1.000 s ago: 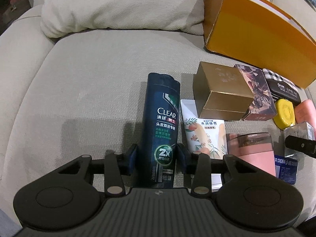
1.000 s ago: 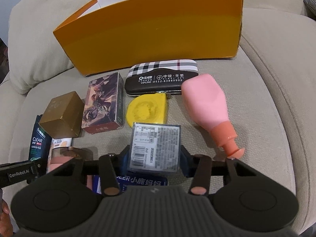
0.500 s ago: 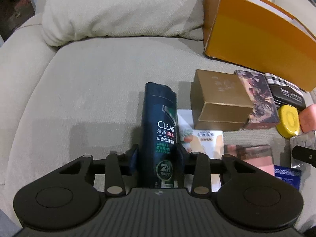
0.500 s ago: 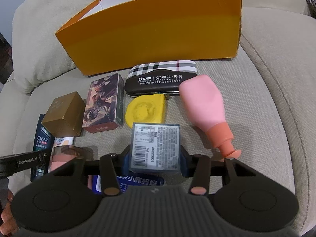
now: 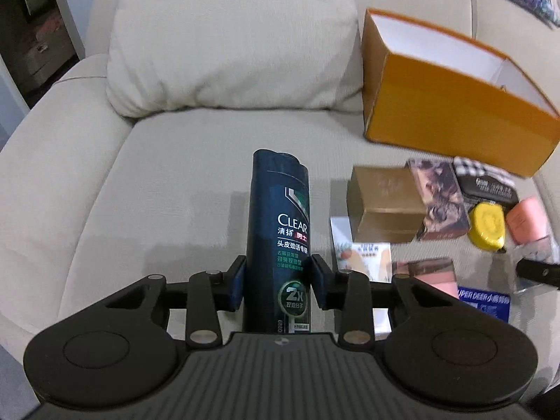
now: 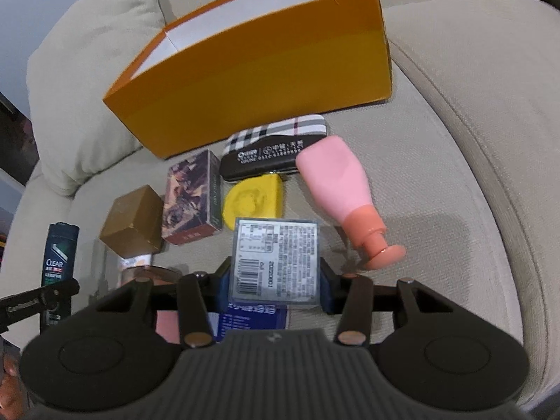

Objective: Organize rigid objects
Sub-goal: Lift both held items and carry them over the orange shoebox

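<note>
My left gripper is shut on a dark blue CLEAR shampoo bottle, held upright above the beige sofa seat. The same shampoo bottle shows at the left edge of the right wrist view. My right gripper is shut on a clear box with a barcode label, lifted off the seat. An open orange box with a white inside stands at the back; in the left wrist view the orange box is at the upper right.
On the seat lie a gold box, a patterned box, a plaid-topped black case, a yellow disc, a pink bottle, a blue packet and a white floral box. A cushion leans behind.
The left gripper has risen with the shampoo bottle, lifting it off the seat. The right gripper has lifted the clear box slightly and rolled a little.
</note>
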`<state>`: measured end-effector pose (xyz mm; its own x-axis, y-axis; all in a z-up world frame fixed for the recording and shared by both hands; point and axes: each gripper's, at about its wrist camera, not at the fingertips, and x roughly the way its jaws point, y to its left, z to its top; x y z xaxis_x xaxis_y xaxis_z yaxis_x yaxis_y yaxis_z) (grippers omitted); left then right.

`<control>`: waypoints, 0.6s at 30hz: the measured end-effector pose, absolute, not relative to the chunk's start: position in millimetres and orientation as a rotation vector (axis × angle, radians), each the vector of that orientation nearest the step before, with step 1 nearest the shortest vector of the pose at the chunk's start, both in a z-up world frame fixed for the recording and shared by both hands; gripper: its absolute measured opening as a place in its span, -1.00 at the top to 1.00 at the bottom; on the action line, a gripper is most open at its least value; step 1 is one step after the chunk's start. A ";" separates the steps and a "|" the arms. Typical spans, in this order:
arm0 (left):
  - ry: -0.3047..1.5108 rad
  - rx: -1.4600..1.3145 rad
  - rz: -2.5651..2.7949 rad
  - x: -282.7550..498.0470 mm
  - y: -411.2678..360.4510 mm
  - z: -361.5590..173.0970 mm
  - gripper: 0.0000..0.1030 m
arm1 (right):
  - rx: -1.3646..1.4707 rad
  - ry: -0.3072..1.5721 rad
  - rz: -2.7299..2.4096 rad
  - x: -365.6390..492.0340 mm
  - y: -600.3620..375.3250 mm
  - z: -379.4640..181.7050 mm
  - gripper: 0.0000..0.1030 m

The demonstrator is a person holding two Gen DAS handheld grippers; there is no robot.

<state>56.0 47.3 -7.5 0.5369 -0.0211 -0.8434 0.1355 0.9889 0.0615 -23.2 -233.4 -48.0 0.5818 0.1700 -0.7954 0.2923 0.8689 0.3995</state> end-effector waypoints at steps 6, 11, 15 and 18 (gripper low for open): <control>0.951 0.086 -0.116 74.7 46.4 15.7 0.17 | 0.509 0.945 -0.072 -26.6 -230.8 -43.5 0.06; 0.888 0.023 -0.179 89.9 27.3 38.1 0.17 | 0.488 0.901 -0.056 -31.3 -233.4 -32.8 0.06; 0.828 -0.002 -0.238 94.8 8.1 56.6 0.17 | 0.459 0.860 -0.046 -36.4 -236.2 -20.2 0.06; 0.797 -0.027 -0.293 101.3 -8.7 71.2 0.17 | 0.449 0.805 -0.049 -40.7 -241.1 -3.8 0.06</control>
